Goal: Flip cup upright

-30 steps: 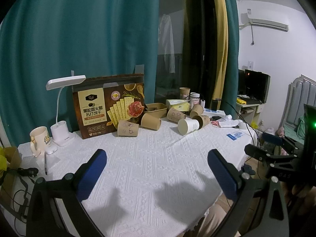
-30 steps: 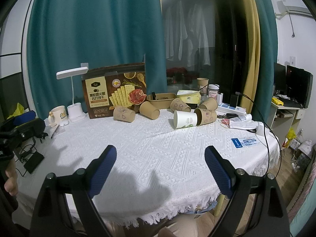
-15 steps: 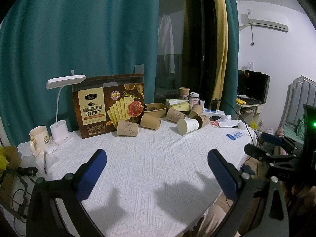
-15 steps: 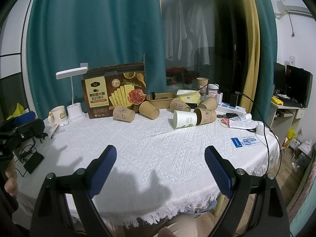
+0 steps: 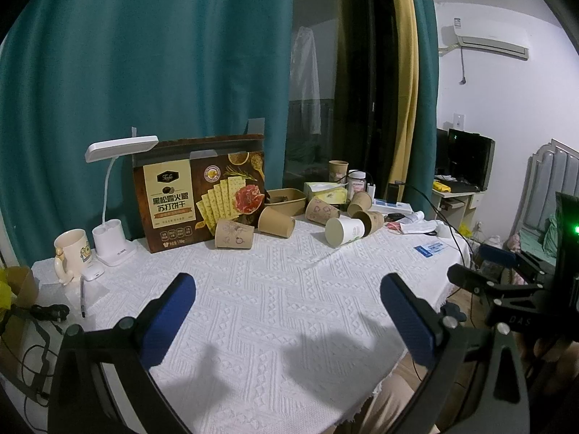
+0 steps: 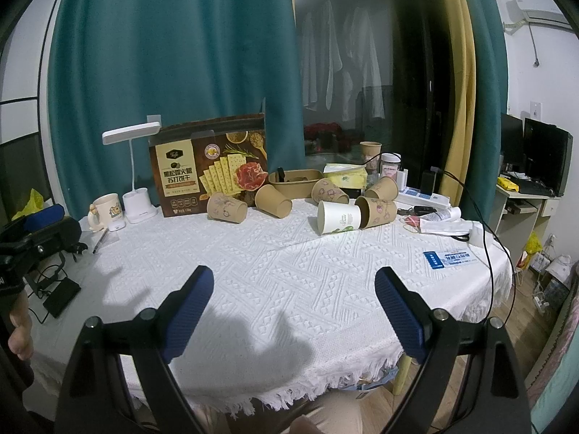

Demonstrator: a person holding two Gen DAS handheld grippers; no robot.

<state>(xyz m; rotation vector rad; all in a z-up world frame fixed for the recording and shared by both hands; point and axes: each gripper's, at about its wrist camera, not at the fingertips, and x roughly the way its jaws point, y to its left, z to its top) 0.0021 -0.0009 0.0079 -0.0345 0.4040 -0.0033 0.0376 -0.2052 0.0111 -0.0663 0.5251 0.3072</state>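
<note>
Paper cups lying tipped at far side of table (image 5: 275, 311), well apart from left gripper (image 5: 287, 311); jaws wide, nothing between. Counted from left wrist view: five brown tipped cups (image 5: 233, 234), one white cup (image 5: 343, 230), one upright cup (image 5: 338, 171) behind. Risk: light cups rolling away or crushing under hard squeeze.

From right wrist view: right gripper (image 6: 293, 309) jaws wide too, empty. Same count. White cup touching brown neighbour (image 6: 376, 211), so knocking likely.

Both hand-held grippers (image 5: 286, 311) (image 6: 289, 303) wide open
</note>
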